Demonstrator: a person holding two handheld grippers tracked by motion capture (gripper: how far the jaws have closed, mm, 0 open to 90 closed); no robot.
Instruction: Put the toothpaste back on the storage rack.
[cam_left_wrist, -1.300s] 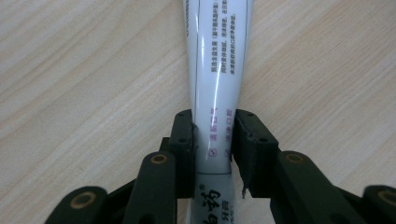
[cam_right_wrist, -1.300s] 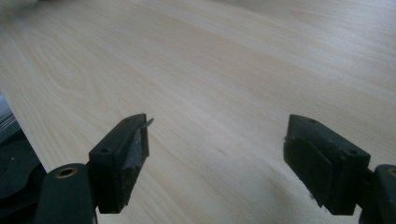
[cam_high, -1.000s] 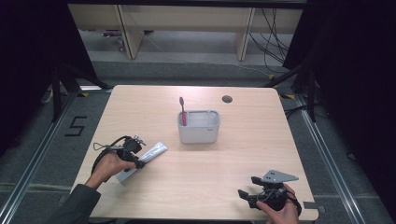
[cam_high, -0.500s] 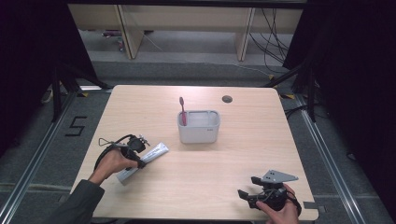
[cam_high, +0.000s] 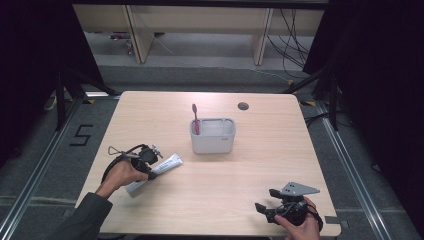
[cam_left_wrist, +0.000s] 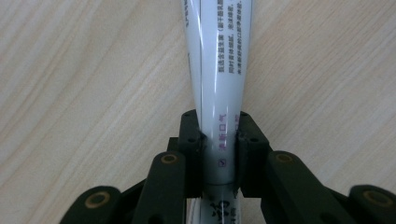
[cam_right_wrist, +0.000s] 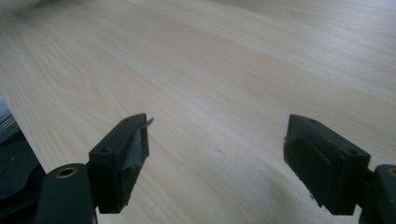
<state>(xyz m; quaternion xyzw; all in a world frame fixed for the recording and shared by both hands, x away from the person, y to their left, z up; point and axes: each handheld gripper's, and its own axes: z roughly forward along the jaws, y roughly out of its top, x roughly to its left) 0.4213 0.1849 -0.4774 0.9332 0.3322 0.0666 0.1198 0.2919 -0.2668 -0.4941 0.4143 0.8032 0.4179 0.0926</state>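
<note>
- The left tongs (cam_left_wrist: 219, 140) are closed on a white toothpaste tube (cam_left_wrist: 219, 60): in the left gripper view both black pads press the tube's sides near the bottom centre of the frame, and the tube runs straight up from them to the top edge. The jaws have just been closing, with the tube between them.
- In the high view the left tongs (cam_high: 150, 161) sit at the lower left of the counter (cam_high: 280, 165), and the tube (cam_high: 167, 164) lies flat on the wood, slanting from lower left to upper right, well apart from the grey holder (cam_high: 212, 136) in the middle.
- The right tongs (cam_right_wrist: 217, 158) stand wide open with nothing between them; in the right gripper view bare wood shows between the two pads.
- In the high view the right tongs (cam_high: 263, 206) are at the lower right of the frame, near the counter's front edge, jaws pointing toward the left of the picture, with a grey three-cornered plate on top.
- The left hand (cam_high: 122, 172) reaches in from the bottom left, sleeve at the frame's lower edge, wrapped over the tool and angled toward the upper right. The right hand (cam_high: 300, 225) comes in from the bottom edge and holds its tool low over the counter.
- Counted: two tongs, one tube, one grey holder, one pink toothbrush (cam_high: 195, 117) standing upright in the holder's left part, and one dark round hole (cam_high: 243, 106) in the counter near its far edge.
</note>
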